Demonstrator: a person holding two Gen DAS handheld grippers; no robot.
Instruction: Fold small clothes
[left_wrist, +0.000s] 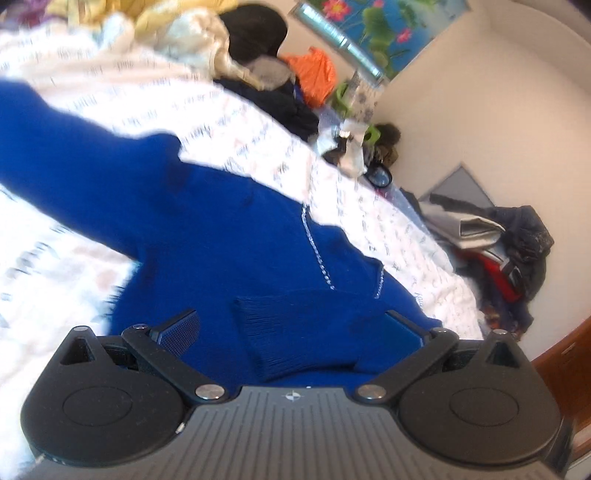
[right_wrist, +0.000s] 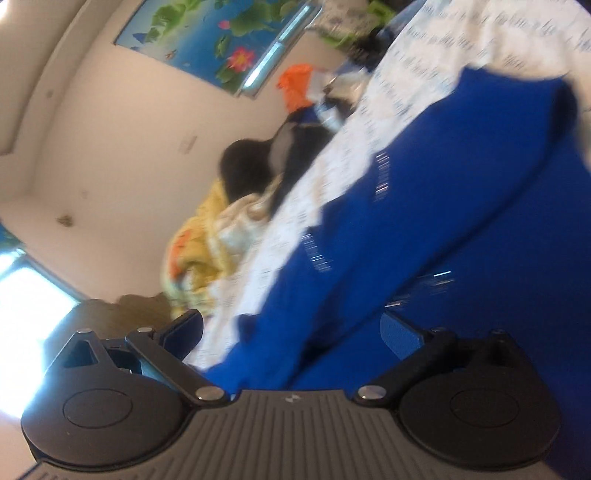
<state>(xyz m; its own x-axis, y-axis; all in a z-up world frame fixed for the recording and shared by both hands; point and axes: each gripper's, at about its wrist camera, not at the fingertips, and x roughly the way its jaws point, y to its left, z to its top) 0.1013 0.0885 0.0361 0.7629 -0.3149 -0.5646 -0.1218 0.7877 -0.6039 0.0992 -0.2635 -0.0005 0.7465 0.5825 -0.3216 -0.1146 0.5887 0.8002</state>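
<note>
Both the left gripper (left_wrist: 291, 326) and right gripper (right_wrist: 291, 332) stood wide open, holding nothing, over the blue sweater (left_wrist: 207, 236) at lower centre on the bedsheet (left_wrist: 388, 221); its cuff (left_wrist: 284, 332) risked unfolding if snagged.

- Sweater (left_wrist: 207, 236): royal blue, silver chain trim.
- Bedsheet (left_wrist: 258, 140): white, small grey and pink print.
- Quilt (right_wrist: 199, 236): yellow with orange.
- Wall poster (left_wrist: 373, 29): blue, green leaves, pink flowers.
- Bag (left_wrist: 314, 74): orange.
</note>
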